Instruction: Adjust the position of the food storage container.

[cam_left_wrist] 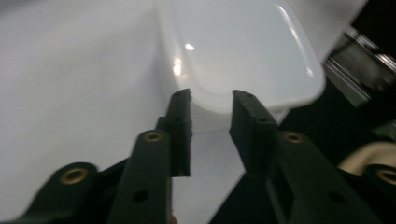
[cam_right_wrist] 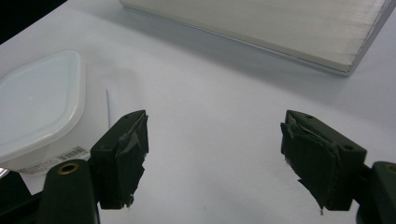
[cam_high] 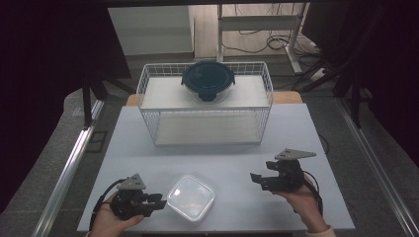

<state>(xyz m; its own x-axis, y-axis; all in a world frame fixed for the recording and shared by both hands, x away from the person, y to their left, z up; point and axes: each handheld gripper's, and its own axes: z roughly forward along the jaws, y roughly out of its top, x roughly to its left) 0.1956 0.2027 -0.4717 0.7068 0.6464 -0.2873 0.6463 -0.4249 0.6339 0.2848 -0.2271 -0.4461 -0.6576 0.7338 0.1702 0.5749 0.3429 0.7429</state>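
A clear square plastic container with a white lid [cam_high: 191, 196] [cam_left_wrist: 243, 46] [cam_right_wrist: 37, 102] rests near the white table's front edge. My left gripper [cam_high: 159, 201] [cam_left_wrist: 210, 95] lies just left of it. Its jaws stand a narrow gap apart with their tips at the container's near rim, and I see nothing pinched between the pads. My right gripper [cam_high: 257, 178] [cam_right_wrist: 215, 121] hovers to the right of the container, well apart from it. Its jaws stand wide with only bare table between them.
A white wire basket [cam_high: 148, 79] stands at the back of the table [cam_high: 237, 148], and its pale base board [cam_right_wrist: 280, 28] lies beyond my right jaws. A round container with a dark lid [cam_high: 207, 79] sits on top of the basket. Cables and a desk frame lie behind.
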